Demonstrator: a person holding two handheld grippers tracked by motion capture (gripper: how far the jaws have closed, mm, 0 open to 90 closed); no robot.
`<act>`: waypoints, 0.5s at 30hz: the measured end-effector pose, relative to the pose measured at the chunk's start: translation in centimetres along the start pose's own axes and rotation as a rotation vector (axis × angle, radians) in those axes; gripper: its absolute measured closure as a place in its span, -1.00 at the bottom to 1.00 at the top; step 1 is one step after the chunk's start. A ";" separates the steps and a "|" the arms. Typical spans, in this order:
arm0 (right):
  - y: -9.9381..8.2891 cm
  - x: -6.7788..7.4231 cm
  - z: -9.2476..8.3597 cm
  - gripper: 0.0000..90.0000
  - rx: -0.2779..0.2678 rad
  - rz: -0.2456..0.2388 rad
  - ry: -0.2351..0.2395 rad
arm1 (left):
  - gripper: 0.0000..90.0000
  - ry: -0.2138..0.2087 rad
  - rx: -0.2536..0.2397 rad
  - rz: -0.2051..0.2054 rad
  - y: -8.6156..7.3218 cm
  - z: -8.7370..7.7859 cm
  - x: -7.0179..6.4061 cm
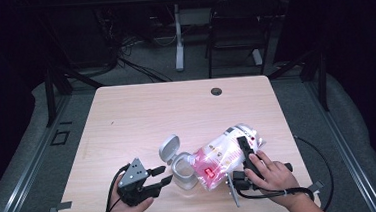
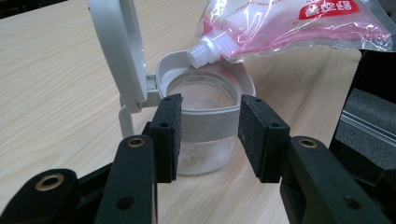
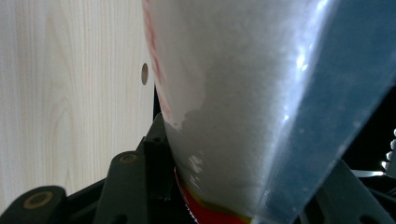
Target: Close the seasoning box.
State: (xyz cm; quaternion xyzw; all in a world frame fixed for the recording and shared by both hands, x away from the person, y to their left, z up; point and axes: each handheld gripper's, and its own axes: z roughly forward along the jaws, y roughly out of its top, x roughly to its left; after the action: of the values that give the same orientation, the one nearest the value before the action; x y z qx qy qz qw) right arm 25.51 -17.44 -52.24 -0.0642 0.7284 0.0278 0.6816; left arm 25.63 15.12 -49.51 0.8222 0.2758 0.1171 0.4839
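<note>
Left gripper (image 1: pixel 167 176): its fingers (image 2: pixel 168 135) stand wide, one on each side of the jar, not pressing it.
Jar (image 2: pixel 205 116): clear and hard, it sits on the worktop (image 1: pixel 141 114) with its lid (image 2: pixel 119 46) flipped up. A little white stuff lies inside. Hold it by its sides; it looks light and may tip.
Bag (image 1: pixel 224 156): soft, slippery and full of white powder, tipped so its spout (image 2: pixel 205 51) sits over the jar.
Right gripper (image 1: pixel 246 154): its fingers squeeze the bag's fat middle.

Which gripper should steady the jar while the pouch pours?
Left. The left gripper stands open right at the jar, pads either side but not pressing. The right gripper is clamped on the pouch, spout over the jar's mouth.
</note>
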 end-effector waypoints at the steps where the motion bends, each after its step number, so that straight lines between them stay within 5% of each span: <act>1: 0.0 0.0 0.0 0.17 -0.009 0.005 0.001 | 0.33 0.003 -0.002 0.003 0.1 0.1 -0.1; 15: 0.4 -0.8 -0.2 0.18 -0.007 -0.037 -0.004 | 0.33 -0.018 0.008 0.024 0.8 1.0 -0.7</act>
State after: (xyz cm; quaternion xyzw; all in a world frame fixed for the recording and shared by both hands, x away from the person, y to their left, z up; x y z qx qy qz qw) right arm 25.28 -17.07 -51.44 -0.0800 0.7257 0.0177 0.6831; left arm 25.82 13.70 -49.33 0.8285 0.2619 0.1146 0.4816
